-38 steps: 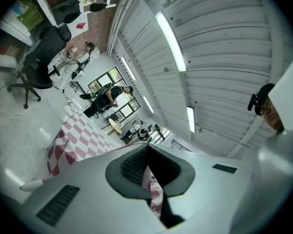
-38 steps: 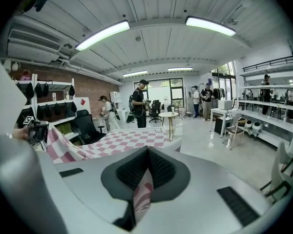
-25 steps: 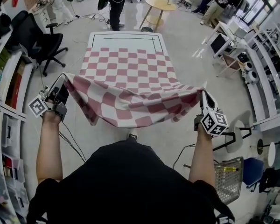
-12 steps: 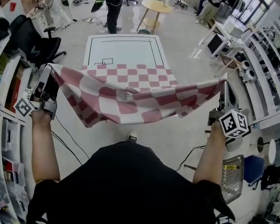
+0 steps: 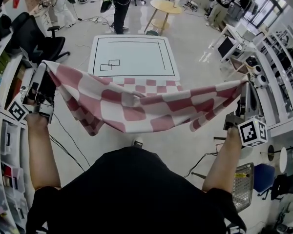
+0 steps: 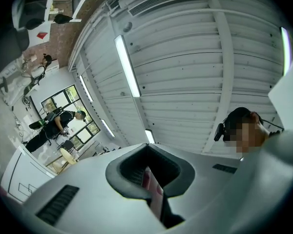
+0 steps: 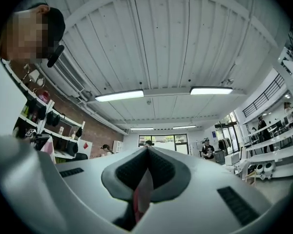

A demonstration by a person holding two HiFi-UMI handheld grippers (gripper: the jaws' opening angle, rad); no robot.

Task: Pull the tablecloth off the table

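Both claws are up and clamped tight. The left gripper (image 5: 43, 68), out at nine o'clock in the head view, has its jaws pressed together on one corner of the checked tablecloth (image 5: 136, 106), and its own view shows a red-and-white strip pinched between the pads. The right gripper (image 5: 245, 86), at three o'clock, bites the opposite corner the same way, jaws closed on the fabric. The tablecloth hangs stretched between them, sagging in the middle. Only its far edge lies on the near end of the white table (image 5: 134, 48) at twelve o'clock. A person (image 5: 121, 4) stands beyond the table's far end
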